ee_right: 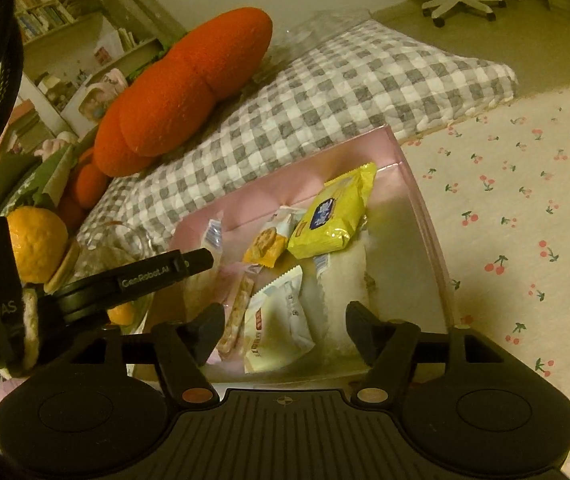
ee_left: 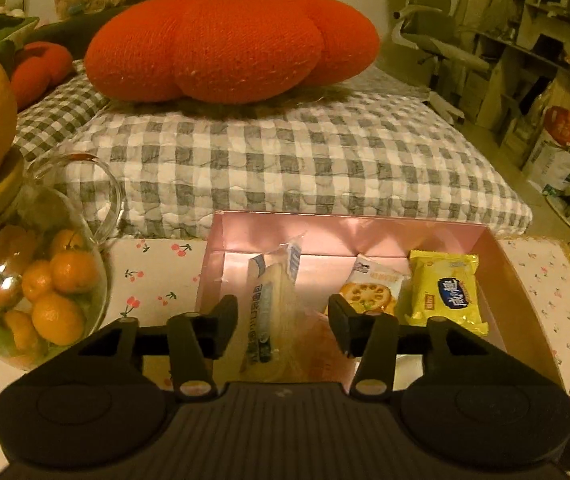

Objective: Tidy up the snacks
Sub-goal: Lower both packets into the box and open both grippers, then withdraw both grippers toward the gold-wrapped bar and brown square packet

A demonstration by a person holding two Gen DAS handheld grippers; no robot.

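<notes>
Black left claw (ee_left: 283, 326), right claw (ee_right: 285, 330) parted, empty, over pink box (ee_left: 501, 264).

Cherry-print tablecloth (ee_right: 525, 208) — bearing a pink box (ee_left: 505, 276) and, at its left, a glass jar (ee_left: 85, 280) of tangerines.

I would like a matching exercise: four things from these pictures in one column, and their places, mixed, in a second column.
Things
1. yellow snack packet
2. small oranges
3. orange pumpkin cushion
4. pink box

Places
A. on the checked quilt
B. in the glass jar
C. on the cherry-print cloth
D. in the box, against its far wall

Pairs: 1-D, 2-B, 3-A, 4-C
</notes>
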